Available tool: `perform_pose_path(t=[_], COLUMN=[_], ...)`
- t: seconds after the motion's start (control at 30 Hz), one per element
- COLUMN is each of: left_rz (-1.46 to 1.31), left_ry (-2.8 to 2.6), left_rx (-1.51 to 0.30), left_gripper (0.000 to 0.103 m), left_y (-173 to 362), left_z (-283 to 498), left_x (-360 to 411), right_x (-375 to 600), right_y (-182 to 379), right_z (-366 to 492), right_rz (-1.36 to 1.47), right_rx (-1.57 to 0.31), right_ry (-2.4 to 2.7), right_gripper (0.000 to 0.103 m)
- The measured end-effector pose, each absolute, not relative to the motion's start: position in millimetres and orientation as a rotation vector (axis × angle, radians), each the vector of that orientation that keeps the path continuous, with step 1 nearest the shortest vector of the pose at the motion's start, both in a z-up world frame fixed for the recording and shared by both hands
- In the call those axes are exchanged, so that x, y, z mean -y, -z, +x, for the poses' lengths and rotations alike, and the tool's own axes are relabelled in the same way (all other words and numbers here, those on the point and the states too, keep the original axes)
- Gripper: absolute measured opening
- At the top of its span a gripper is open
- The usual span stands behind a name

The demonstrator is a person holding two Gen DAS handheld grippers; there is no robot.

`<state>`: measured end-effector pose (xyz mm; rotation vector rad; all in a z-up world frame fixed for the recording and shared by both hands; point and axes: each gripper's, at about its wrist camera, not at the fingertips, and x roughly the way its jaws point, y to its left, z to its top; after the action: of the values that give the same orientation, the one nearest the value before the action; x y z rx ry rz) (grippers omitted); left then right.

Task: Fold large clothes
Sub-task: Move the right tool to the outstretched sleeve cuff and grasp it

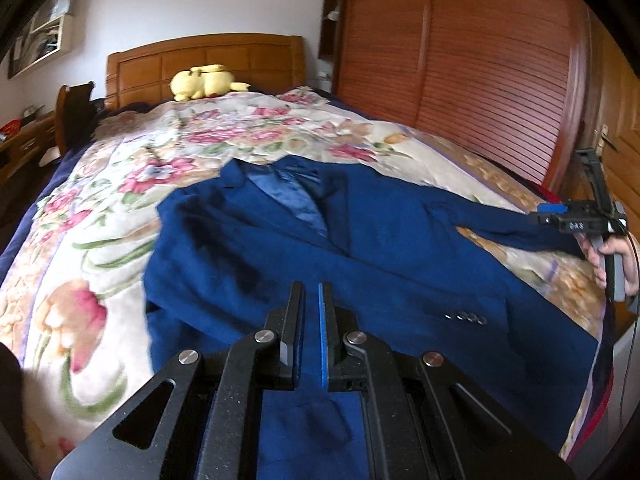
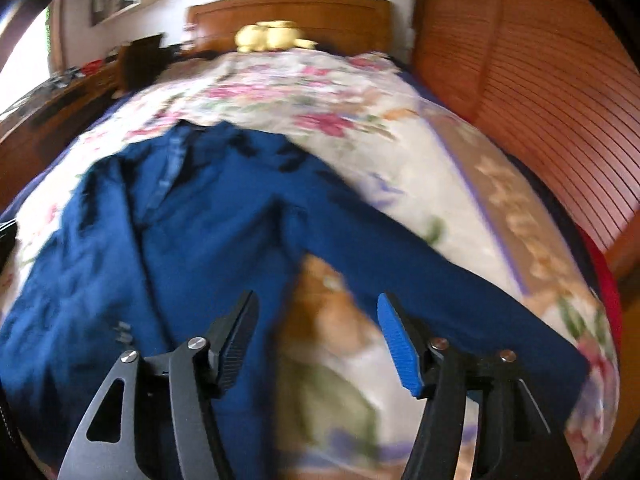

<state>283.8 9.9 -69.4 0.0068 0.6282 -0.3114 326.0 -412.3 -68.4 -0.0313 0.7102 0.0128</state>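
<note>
A dark blue suit jacket (image 1: 360, 248) lies face up on the floral bedspread (image 1: 168, 148), collar toward the headboard. Its right sleeve (image 2: 460, 304) stretches out toward the bed's right edge. My left gripper (image 1: 312, 312) is over the jacket's lower hem, with its jaws nearly together and blue cloth pinched between the pads. In the right wrist view my right gripper (image 2: 316, 332) stands open just above the bedspread, between the jacket body (image 2: 120, 248) and the sleeve, with nothing gripped. The left wrist view shows the right gripper (image 1: 560, 216) at the sleeve's end, held by a hand (image 1: 616, 256).
A yellow plush toy (image 1: 204, 82) rests by the wooden headboard (image 1: 208, 56). A slatted wooden wardrobe (image 1: 480, 60) runs close along the bed's right side. A desk and chair (image 1: 76, 112) stand to the left. The right wrist view is motion-blurred.
</note>
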Motion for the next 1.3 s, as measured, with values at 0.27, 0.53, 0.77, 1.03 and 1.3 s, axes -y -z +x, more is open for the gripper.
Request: perform_pose_path(t=[0.27, 0.53, 0.77, 1.03, 1.3], left_rz=[0.058, 0.102, 0.112, 0.107, 0.105], left_ry=[0.394, 0.437, 0.453, 0.442, 0.428], left_rx=[-0.663, -0.692, -0.712, -0.724, -0.734], left_gripper=[0.005, 0.005, 0.005, 0.005, 0.005], left_y=[85, 100, 107, 110, 115], left_z=[274, 267, 267, 269, 273], left_x=[31, 58, 67, 65, 62], right_x=[494, 526, 535, 533, 533], right_y=[92, 105, 113, 118, 130], right_z=[304, 291, 281, 271, 275], right_rz=[0.056, 0.122, 0.129, 0.144, 0.112], right_rx=[-0.77, -0.813, -0.849, -0.865, -0.875], right_ry=[0.2, 0.332, 0.397, 0.422, 0.43], right_gripper=[0.066, 0.069, 0.074, 0.081, 0.086])
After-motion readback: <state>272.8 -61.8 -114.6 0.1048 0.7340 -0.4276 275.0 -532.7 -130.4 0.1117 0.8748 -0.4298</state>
